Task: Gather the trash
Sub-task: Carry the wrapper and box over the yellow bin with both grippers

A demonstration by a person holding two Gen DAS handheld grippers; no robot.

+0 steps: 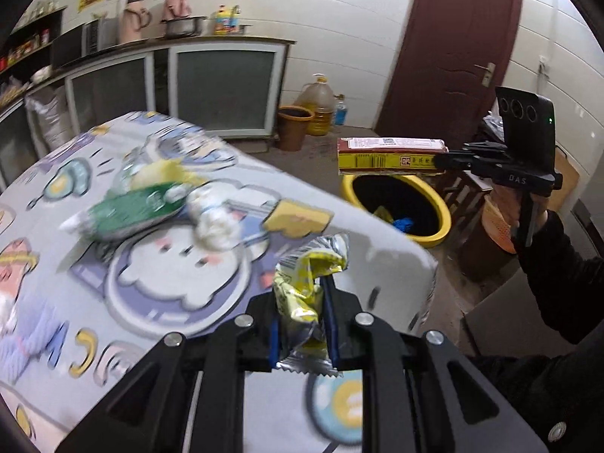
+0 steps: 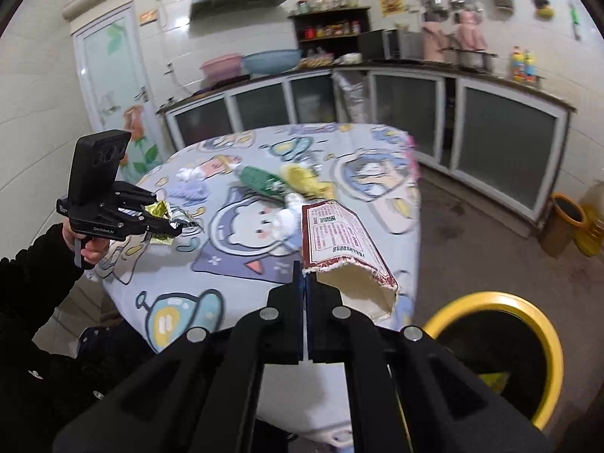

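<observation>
I judge the yellow wrapper [image 1: 307, 290] in my left gripper [image 1: 302, 324] to be almost weightless, soft and a little slippery, because it is crumpled foil; the jaws stand narrow and pinch it through its middle, which seems a good place, since a loose corner could slide out. It is yellow with a silver inside and a toothed edge at its bottom end. The carton [image 2: 341, 243] in my right gripper [image 2: 305, 287] looks light too, but stiffer, and its torn cardboard may bend or rip. The jaws are fully closed on the thin torn edge at its open end, so it hangs out to one side. It is long, dark red on the printed face, yellow along the side, pale inside. Both pieces are in the air beside the table [image 1: 392, 249]; the carton is above the yellow-rimmed bin [image 1: 441, 207] on the floor. On the cartoon tablecloth a green packet [image 1: 132, 207], a yellowish bag [image 2: 302, 181] and white crumpled paper [image 1: 213, 215] are waiting.
</observation>
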